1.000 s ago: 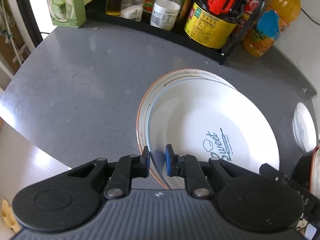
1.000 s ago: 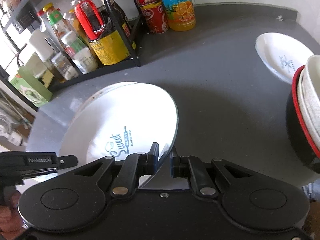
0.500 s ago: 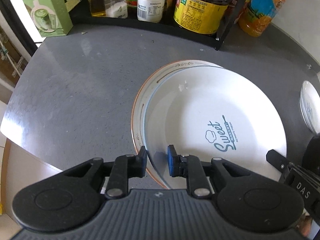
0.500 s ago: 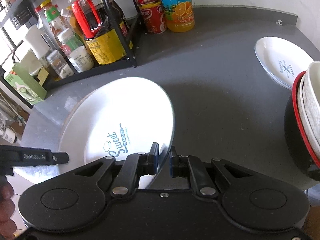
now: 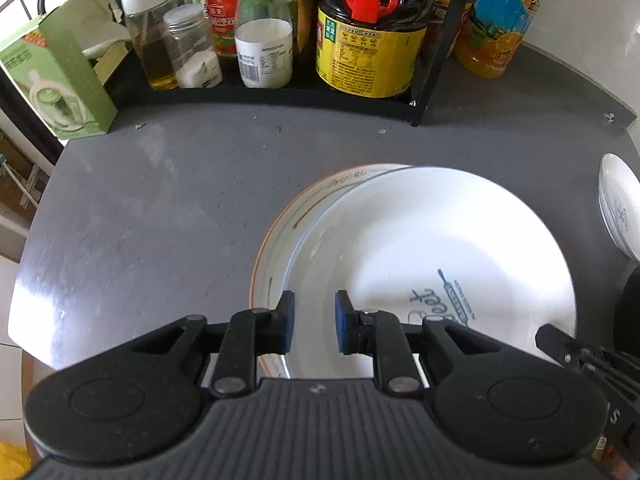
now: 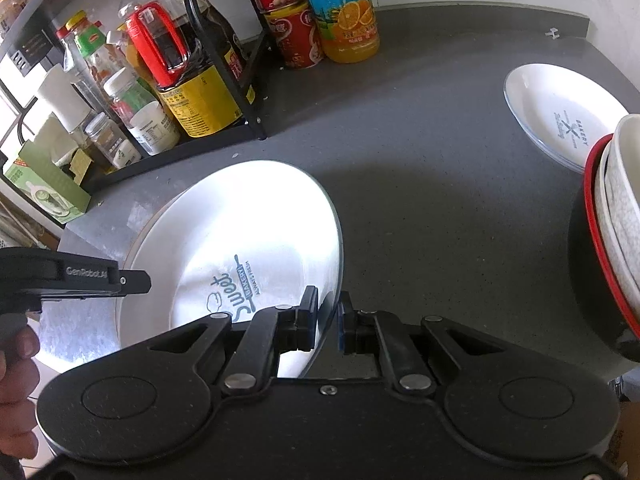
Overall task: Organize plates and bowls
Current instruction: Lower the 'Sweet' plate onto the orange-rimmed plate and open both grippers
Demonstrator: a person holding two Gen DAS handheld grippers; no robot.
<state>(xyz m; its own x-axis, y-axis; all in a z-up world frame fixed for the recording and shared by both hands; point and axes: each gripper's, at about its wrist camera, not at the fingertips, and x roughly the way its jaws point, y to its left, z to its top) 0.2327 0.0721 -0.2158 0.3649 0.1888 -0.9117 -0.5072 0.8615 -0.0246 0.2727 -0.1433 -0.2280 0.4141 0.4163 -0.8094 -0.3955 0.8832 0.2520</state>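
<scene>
Right wrist | right claw (image 6: 324, 322) clenched on white "Sweet" plate (image 6: 256, 240) rim | left claw (image 5: 311, 322) released

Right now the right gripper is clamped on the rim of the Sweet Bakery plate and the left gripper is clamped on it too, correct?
Not quite. The right gripper does clamp the Sweet Bakery plate, but the left wrist view shows the left gripper open, pads clear of the rim.

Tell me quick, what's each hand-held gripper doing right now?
Left hand-held gripper: open, holding nothing.
Right hand-held gripper: shut on the Sweet plate's rim.
</scene>
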